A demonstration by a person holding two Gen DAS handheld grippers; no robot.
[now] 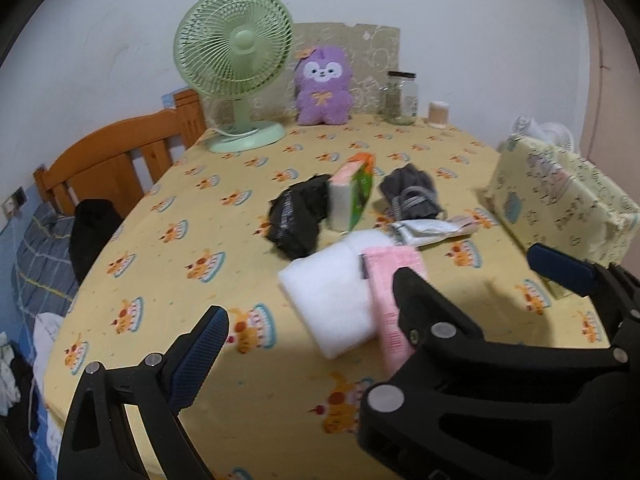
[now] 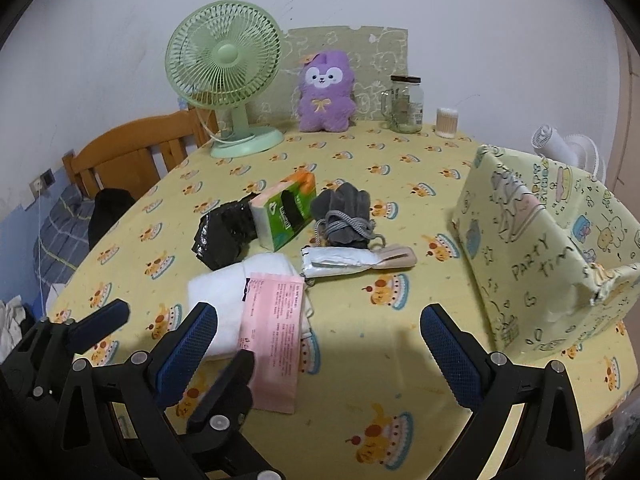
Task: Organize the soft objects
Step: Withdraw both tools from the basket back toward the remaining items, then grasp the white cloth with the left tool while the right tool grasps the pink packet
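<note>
A folded white cloth (image 1: 328, 300) (image 2: 218, 292) lies mid-table with a pink packet (image 1: 390, 276) (image 2: 274, 332) resting on its right edge. Behind them are a crumpled black bag (image 1: 292, 216) (image 2: 222, 236), a green-orange tissue pack (image 1: 354, 192) (image 2: 286, 212), grey gloves (image 1: 412, 190) (image 2: 344, 210) and a silver-white packet (image 1: 428, 230) (image 2: 348, 260). A purple plush (image 1: 322, 88) (image 2: 326, 92) sits at the back. My left gripper (image 1: 320, 316) hovers open over the white cloth. My right gripper (image 2: 318, 312) (image 1: 472, 268) is open beside it, crossing in front and hiding the left gripper's right finger. Neither holds anything.
A yellow paper-covered box (image 1: 560, 204) (image 2: 548, 252) with an open top stands at the table's right edge. At the back are a green fan (image 1: 234, 52) (image 2: 224, 60), a glass jar (image 1: 402, 98) (image 2: 406, 104) and a cotton-swab tub (image 1: 439, 114). A wooden chair (image 1: 116, 160) stands left.
</note>
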